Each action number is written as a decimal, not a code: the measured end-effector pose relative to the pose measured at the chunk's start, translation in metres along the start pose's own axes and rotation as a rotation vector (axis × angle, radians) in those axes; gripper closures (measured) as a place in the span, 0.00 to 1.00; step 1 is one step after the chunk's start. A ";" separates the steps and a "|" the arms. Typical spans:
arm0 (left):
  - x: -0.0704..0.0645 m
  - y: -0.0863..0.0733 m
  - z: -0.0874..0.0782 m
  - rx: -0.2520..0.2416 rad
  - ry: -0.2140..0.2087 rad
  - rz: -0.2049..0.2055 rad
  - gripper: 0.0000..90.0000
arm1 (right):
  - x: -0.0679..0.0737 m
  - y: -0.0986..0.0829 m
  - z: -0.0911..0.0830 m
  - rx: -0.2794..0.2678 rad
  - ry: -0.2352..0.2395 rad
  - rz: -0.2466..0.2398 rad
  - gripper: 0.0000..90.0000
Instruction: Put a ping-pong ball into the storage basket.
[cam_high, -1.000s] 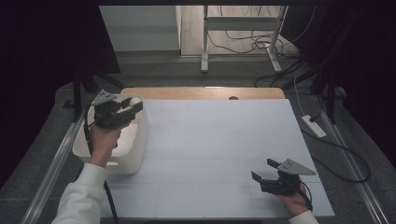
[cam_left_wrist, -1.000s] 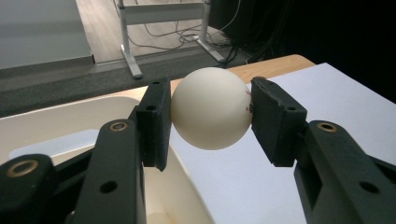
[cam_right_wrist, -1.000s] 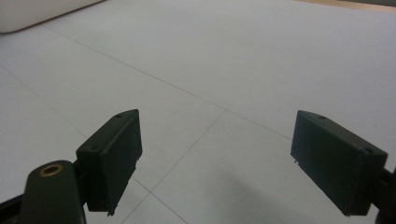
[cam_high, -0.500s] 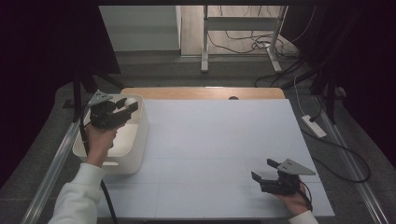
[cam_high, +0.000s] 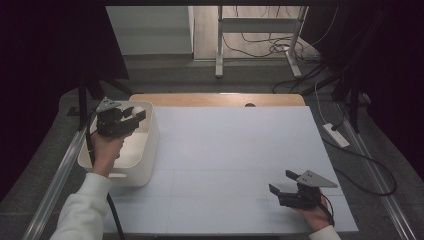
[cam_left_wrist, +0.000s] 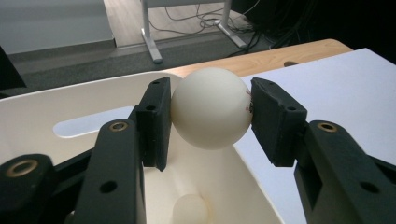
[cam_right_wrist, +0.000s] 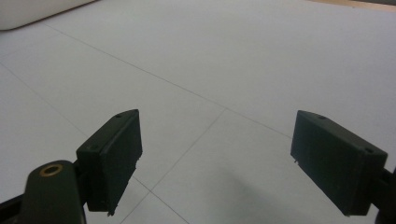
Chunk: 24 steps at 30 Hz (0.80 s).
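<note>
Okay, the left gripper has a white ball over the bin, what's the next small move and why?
Probably carry the ball sideways over the white table before lowering it. The left gripper is shut on it above the bin, near the rim, where another ball lies at the bottom; the right gripper waits open and empty.

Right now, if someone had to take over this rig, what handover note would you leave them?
Left claw: shut on a white ball, held above the white bin at the table's left edge.
Right claw: open, holding nothing, low over the white table near its front right corner.
Things: a second ball lies on the bin's floor, below the held one.
Done: one ball gripped and clear of the bin floor.
Left: whether the held ball is going in or coming out cannot be told from here; settle that, then set it down. The right claw is free to help.
</note>
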<state>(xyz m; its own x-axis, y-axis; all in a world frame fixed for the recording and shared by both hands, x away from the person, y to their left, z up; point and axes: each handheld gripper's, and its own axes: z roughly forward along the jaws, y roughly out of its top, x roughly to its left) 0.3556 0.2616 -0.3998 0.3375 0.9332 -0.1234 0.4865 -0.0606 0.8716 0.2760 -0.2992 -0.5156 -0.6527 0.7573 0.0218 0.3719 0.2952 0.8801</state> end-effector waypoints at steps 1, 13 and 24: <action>0.000 0.000 0.000 0.000 0.000 0.000 0.56 | 0.000 0.000 0.000 0.000 0.000 0.000 0.18; 0.013 -0.005 0.013 0.070 0.017 -0.030 0.56 | 0.000 0.000 0.000 -0.001 0.001 -0.002 0.18; 0.020 -0.009 0.020 0.152 0.012 -0.070 0.56 | 0.000 0.000 0.000 0.001 0.001 -0.003 0.18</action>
<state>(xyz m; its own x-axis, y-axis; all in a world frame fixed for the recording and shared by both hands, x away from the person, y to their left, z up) 0.3747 0.2737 -0.4196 0.2892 0.9411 -0.1750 0.6251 -0.0473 0.7791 0.2760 -0.2992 -0.5156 -0.6541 0.7561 0.0199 0.3709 0.2977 0.8797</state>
